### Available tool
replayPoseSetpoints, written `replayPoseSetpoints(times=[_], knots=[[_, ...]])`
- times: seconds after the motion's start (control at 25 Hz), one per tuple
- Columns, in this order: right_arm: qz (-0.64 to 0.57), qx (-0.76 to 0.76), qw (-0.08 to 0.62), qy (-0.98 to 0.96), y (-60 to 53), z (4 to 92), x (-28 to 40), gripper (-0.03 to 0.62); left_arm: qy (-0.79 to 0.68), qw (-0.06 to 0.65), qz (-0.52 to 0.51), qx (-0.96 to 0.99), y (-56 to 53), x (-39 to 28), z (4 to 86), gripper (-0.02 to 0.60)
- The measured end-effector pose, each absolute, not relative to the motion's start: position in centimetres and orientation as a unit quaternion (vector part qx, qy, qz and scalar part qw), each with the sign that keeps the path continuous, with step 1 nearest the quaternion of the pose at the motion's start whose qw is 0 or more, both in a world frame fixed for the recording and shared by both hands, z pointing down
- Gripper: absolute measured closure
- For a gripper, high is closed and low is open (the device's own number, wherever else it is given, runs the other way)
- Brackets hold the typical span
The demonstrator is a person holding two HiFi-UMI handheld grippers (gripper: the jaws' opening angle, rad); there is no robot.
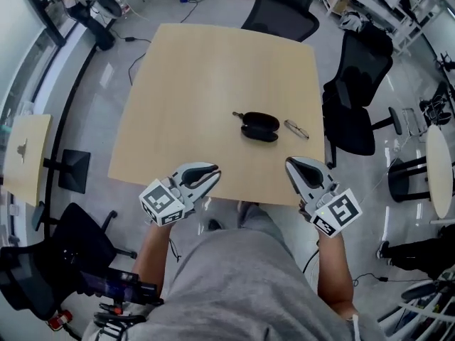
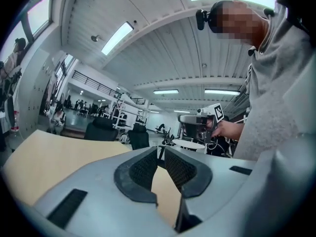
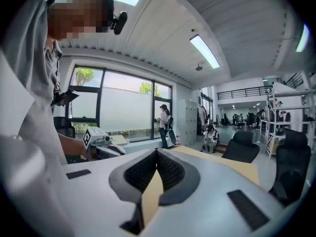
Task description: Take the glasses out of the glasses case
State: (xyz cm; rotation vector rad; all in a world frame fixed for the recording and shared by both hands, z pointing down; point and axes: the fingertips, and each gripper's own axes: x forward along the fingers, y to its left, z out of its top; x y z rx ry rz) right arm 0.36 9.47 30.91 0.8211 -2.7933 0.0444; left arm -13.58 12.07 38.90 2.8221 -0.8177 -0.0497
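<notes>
Head view shows a pale wooden tabletop, bare but for two things right of its middle. The black case lies there and looks open. The glasses lie folded just to its right, outside it and not touching it.

Both claws hang over the near edge, well short of the case. In the left gripper view, the left claw is drawn in tight, its tips all but meeting with nothing between them. In the right gripper view, the right claw is narrow too. Its tips touch and only tabletop shows through the gap beneath them.

The floor is glossy grey, with a cable trailing past the far left corner. One black chair stands at the far edge and another at the right side. A smaller wooden table stands off to the left and a round white one to the right.

The right gripper view takes in a wide window with people standing near it. Both gripper views show a ribbed white ceiling with strip lights.
</notes>
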Motion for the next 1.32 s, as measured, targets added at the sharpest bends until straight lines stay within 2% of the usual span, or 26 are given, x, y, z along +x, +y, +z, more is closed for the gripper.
replayPoseSetpoints(times=[0.28,0.44,0.64,1.0,1.32], knots=[[0.01,0.287,0.094,-0.953,14.7,27.6,1.2,0.586,-0.277,0.048,-0.039,0.959,13.7,-12.7,33.7,0.535],[0.002,0.295,0.115,-0.949,16.9,27.7,1.6,0.586,-0.294,0.047,-0.039,0.954,15.6,-12.8,33.3,0.535],[0.012,0.283,0.111,-0.952,21.1,27.8,4.7,0.586,-0.306,0.058,-0.025,0.95,19.1,-9.7,34.3,0.535],[0.038,0.282,0.098,-0.954,31.3,29.5,15.6,0.586,-0.296,0.074,0.005,0.952,28.5,1.8,36.1,0.535],[0.067,0.321,0.097,-0.94,40.6,32.4,29.5,0.586,-0.247,0.077,0.024,0.966,36.8,16.0,37.6,0.535]])
